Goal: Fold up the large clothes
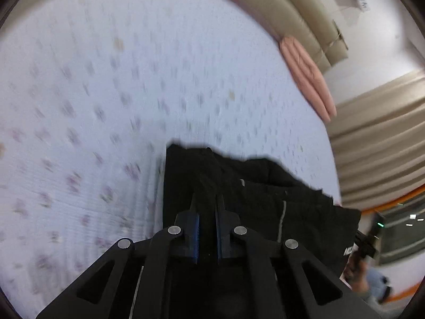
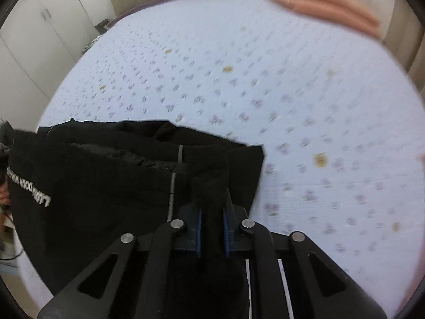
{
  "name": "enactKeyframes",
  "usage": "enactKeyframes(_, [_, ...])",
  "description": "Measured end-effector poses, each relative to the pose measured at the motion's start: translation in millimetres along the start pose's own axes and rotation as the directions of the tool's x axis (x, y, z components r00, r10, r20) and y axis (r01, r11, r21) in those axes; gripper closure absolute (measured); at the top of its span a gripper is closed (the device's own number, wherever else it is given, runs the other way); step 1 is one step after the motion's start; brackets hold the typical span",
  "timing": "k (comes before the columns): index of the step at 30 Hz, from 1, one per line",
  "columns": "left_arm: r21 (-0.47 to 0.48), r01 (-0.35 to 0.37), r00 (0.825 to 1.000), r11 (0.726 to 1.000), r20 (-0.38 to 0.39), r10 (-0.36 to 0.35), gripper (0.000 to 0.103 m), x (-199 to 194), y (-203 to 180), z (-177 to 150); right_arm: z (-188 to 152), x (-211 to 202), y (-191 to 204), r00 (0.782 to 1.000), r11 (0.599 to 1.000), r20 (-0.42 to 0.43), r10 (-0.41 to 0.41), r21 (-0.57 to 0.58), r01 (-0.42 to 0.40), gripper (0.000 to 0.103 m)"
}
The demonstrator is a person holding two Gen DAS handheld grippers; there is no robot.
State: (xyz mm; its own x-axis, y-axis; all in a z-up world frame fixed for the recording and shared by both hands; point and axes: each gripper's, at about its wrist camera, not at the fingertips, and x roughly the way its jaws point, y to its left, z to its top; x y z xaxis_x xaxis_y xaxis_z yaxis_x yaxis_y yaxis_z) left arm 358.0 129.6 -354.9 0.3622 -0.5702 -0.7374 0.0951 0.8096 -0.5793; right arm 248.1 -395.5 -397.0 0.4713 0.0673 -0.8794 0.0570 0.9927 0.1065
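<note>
Left wrist view: the left claw (image 1: 207, 204) is clamped on a black jacket (image 1: 252, 186), which hangs bunched over a bed (image 1: 106, 93) with a flowered white sheet. A pink pillow (image 1: 308, 77) lies at the bed's far edge.

Right wrist view: the right claw (image 2: 212, 199) is clamped on a fold of the jacket (image 2: 106, 175), whose white lettering faces the camera; the pillow (image 2: 321, 2) lies at the far edge of the bed (image 2: 265, 93).
</note>
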Motion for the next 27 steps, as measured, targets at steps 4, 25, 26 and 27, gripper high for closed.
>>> enactKeyframes(4, [-0.01,0.045,0.99,0.999,0.135,-0.043,0.095,-56.0,-17.7,17.2,16.1,-47.2,-1.7,0.986,0.993,0.119,-0.118,0.008,0.118,0.092])
enactKeyframes(25, [0.037,-0.336,0.939,0.941,-0.069,0.338,0.072,95.0,5.3,68.3,82.7,133.0,-2.3,0.948,0.96,-0.155,-0.279,-0.014,0.28,0.081])
enactKeyframes(26, [0.032,-0.346,0.935,0.938,-0.067,0.348,0.065,84.1,6.9,71.4,83.0,127.8,-7.0,0.947,0.96,-0.163,-0.277,0.0,0.28,0.074])
enactKeyframes(27, [0.027,-0.343,0.937,0.939,-0.057,0.344,0.064,71.4,11.6,70.1,81.5,118.7,-12.2,0.949,0.961,-0.166,-0.269,0.024,0.277,0.064])
